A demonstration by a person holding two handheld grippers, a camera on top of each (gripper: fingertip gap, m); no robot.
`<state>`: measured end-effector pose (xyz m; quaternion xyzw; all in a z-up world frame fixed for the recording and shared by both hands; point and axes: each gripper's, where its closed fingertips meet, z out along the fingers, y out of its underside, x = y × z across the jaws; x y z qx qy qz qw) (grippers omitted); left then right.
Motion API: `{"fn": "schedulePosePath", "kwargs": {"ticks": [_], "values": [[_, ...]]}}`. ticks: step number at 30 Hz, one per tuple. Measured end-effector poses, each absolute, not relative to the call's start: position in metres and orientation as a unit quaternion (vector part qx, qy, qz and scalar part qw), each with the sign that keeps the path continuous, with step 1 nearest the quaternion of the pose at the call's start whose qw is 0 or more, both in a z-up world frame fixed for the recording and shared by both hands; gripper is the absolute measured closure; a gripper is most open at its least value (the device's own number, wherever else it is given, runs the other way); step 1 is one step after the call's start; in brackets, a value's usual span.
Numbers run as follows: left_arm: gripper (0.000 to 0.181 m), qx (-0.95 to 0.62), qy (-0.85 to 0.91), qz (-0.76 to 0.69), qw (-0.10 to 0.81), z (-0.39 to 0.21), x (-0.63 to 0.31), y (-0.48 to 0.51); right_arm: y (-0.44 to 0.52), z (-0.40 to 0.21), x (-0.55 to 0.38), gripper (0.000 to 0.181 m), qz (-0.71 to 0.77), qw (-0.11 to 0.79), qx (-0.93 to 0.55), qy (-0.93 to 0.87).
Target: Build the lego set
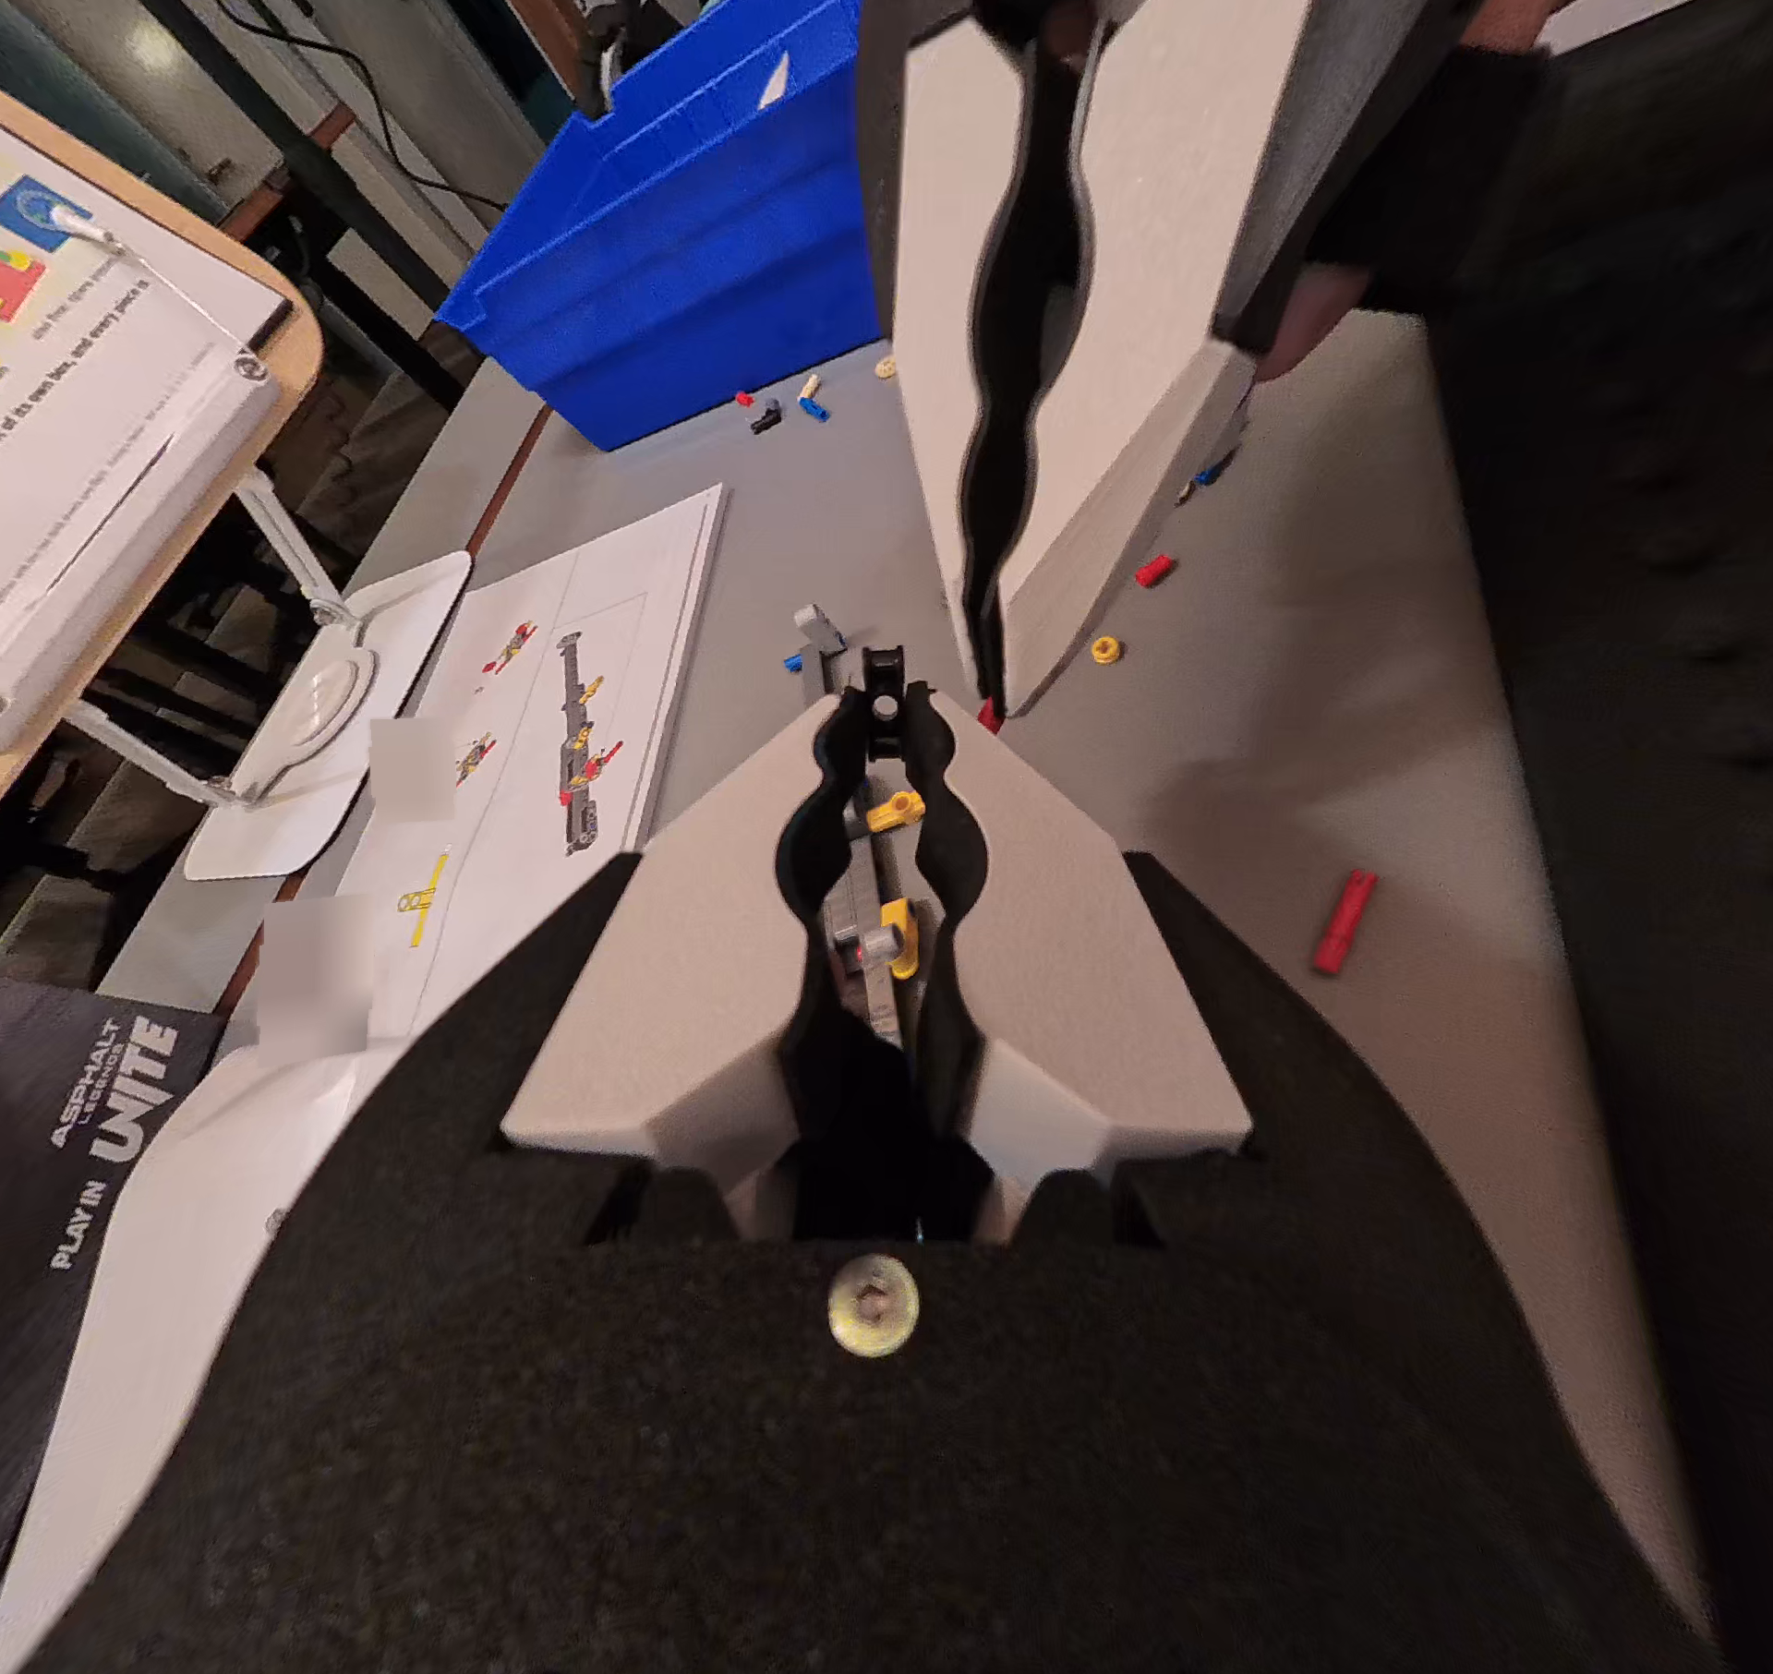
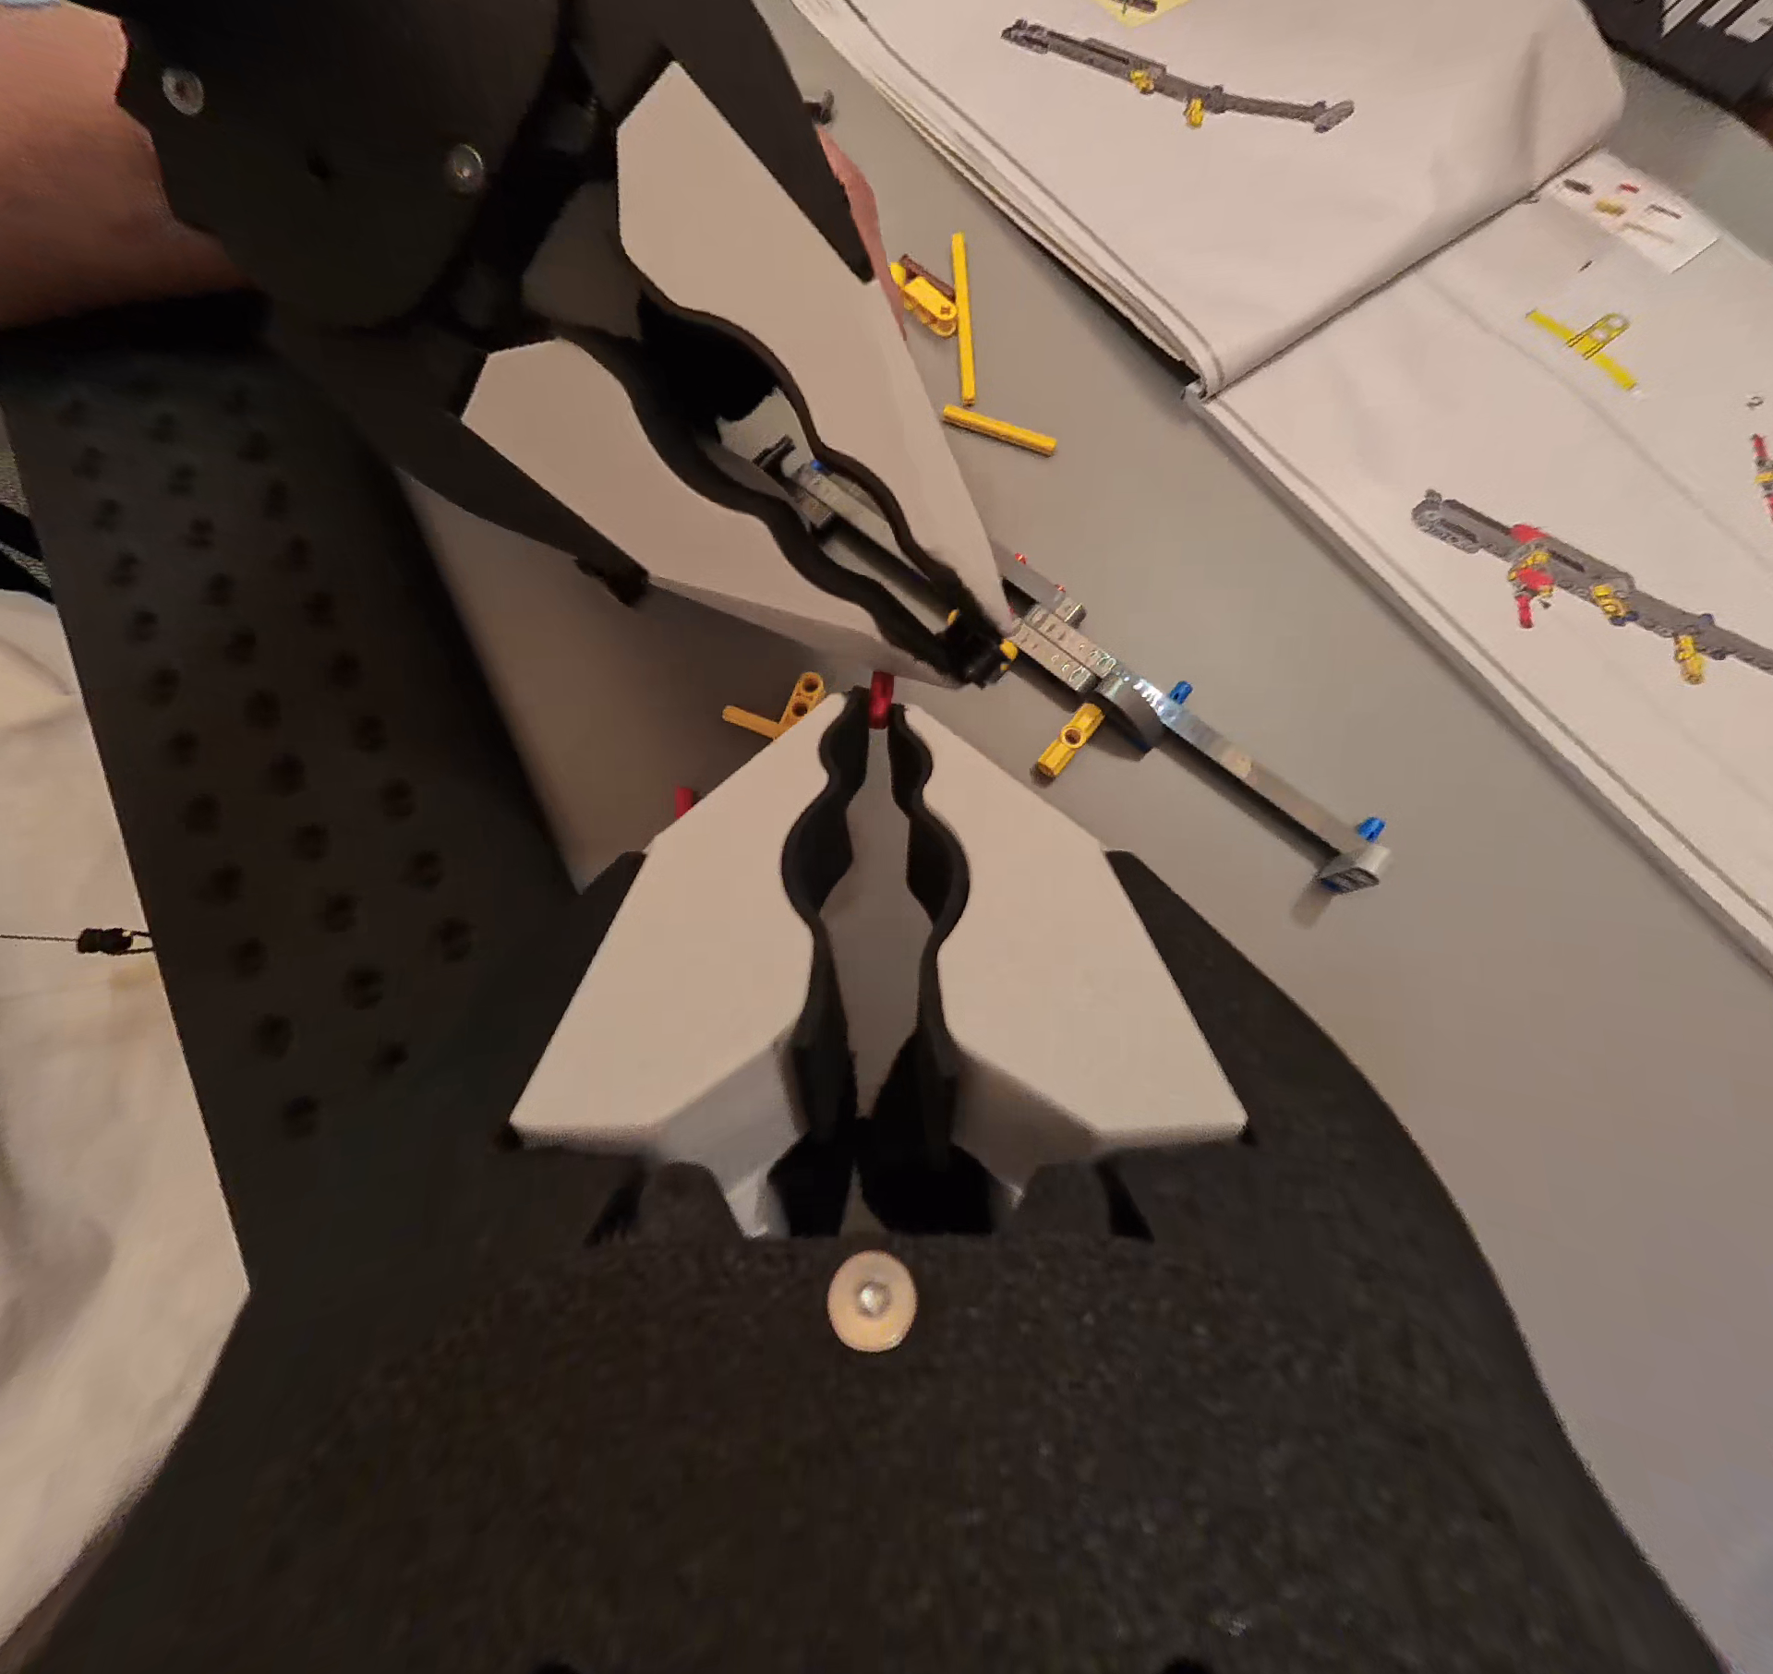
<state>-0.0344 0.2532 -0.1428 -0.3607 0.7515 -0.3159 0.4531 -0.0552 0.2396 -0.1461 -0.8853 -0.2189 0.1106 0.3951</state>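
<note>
Lego assembly: a long grey beam assembly (image 2: 1199,731) with blue pins and yellow connectors lay on the grey table (image 1: 1247,765), just beside the open white instruction booklet (image 2: 1497,438).
Left gripper: the left gripper (image 1: 885,702) had its jaws clamped on a small black connector piece (image 1: 883,697) sitting on the beam's middle.
Right gripper: the right gripper (image 2: 878,707) had its jaws pinched together on a small red pin (image 2: 880,699), tip very near the black piece.
Step in hand: apparently bringing the red pin to the held section.
Next move: likely calls for aligning the pin with a hole and pressing it home while the left grip steadies the beam.
Spare parts: loose yellow axles (image 2: 962,314) lay on the far side.
</note>
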Motion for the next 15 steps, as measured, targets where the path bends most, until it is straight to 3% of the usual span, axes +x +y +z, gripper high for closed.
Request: {"fn": "schedulePosePath", "kwargs": {"ticks": [6, 15], "values": [[0.175, -0.381, 0.769, -0.295, 0.42, -0.158, -0.037, 0.261, 0.233, -0.148, -0.047, 0.178, 0.126, 0.401, -0.887, -0.193], [0.175, -0.334, 0.797, -0.264, 0.428, -0.169, -0.037, 0.24, 0.237, -0.142, -0.034, 0.179, 0.105, 0.323, -0.908, -0.245]]}}
